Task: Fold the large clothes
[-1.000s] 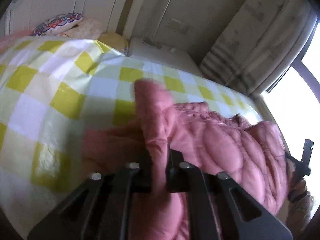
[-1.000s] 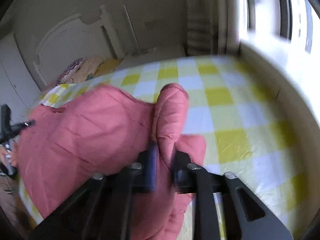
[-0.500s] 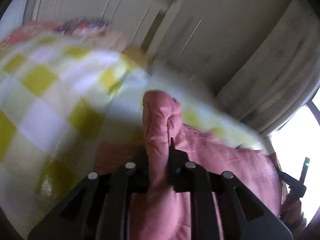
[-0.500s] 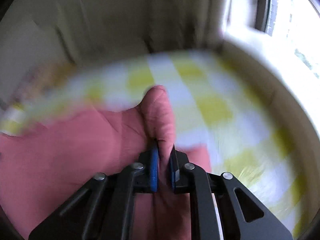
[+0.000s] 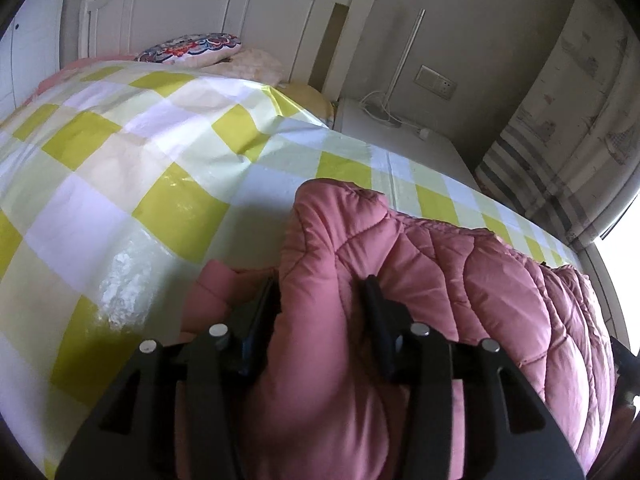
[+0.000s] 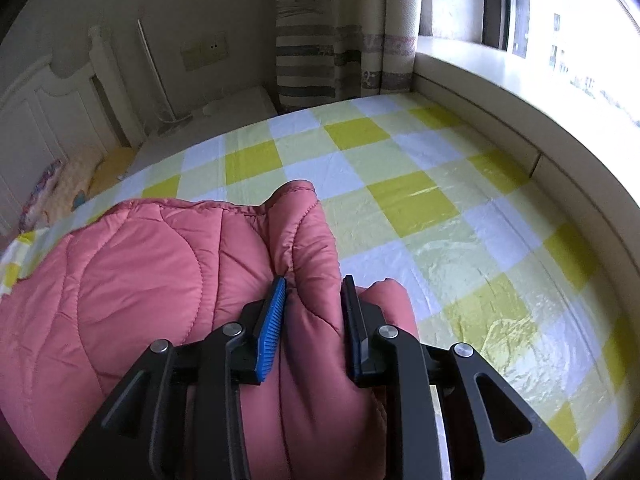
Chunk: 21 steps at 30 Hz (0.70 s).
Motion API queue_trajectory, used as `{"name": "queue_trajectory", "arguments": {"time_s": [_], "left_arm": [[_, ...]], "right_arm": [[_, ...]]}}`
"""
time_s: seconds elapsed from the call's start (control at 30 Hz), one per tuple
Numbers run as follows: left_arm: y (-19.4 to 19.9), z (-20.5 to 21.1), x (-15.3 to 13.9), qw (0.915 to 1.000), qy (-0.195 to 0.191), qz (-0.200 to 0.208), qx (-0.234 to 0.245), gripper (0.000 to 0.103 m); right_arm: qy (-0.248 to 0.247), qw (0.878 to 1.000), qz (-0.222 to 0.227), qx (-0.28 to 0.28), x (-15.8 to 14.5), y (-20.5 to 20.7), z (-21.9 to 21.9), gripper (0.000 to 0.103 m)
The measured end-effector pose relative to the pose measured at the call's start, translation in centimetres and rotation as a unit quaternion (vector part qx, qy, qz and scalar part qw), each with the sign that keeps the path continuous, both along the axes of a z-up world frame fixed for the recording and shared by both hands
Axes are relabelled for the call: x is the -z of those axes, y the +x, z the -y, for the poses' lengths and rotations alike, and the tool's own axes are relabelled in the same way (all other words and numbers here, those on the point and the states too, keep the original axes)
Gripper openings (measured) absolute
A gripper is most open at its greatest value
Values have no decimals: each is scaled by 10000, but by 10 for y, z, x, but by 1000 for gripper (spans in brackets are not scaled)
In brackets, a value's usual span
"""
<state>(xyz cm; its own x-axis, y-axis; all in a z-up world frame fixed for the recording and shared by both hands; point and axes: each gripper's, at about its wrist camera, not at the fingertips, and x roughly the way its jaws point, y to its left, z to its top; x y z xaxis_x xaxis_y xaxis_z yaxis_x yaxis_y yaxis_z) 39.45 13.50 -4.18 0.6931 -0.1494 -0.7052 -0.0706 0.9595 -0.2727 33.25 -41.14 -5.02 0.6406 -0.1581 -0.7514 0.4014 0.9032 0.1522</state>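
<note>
On the checked bedsheet [image 6: 416, 204], the left gripper's [image 5: 320, 292] jaws are opening around the pink jacket [image 5: 460, 264]; right gripper [image 6: 314, 292] clamps its edge.

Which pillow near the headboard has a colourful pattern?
The leftmost cushion in the left wrist view; the beige pillow and the yellow pillow beside it look plain.

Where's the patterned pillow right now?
In the left wrist view, the patterned pillow lies at upper left, at the head of the checked bedspread, just below the white headboard.
</note>
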Motion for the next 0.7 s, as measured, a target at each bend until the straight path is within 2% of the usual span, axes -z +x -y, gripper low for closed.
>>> {"name": "queue_trajectory", "arguments": {"time_s": [0.13,0.23,0.33,0.37,0.43,0.53,0.63,0.7], "left_arm": [[2,-3,3,9999,-165,-27,0,46],[5,-2,4,9998,-171,-106,35,48],[5,0,3,9999,-103,-114,15,49],[6,0,4,9999,-109,-126,15,49],[8,-1,4,9998,-116,-183,45,50],[10,1,5,9997,-37,-226,66,51],[12,4,6,9993,106,-325,120,51],[12,14,5,9978,476,-419,173,52]], "right_arm": [[434,9990,108,-18,2,-3,10,20],[578,9983,97,-50,0,-3,13,20],[1053,9927,541,212,-1,-17,27,20],[1171,9915,520,244,0,-17,29,20],[1007,9944,277,140,0,-10,24,24],[343,9991,-186,-135,-3,4,5,27],[-387,9932,-887,-644,-4,16,-17,27],[-364,9875,-1276,-855,-5,18,-19,27]]}}
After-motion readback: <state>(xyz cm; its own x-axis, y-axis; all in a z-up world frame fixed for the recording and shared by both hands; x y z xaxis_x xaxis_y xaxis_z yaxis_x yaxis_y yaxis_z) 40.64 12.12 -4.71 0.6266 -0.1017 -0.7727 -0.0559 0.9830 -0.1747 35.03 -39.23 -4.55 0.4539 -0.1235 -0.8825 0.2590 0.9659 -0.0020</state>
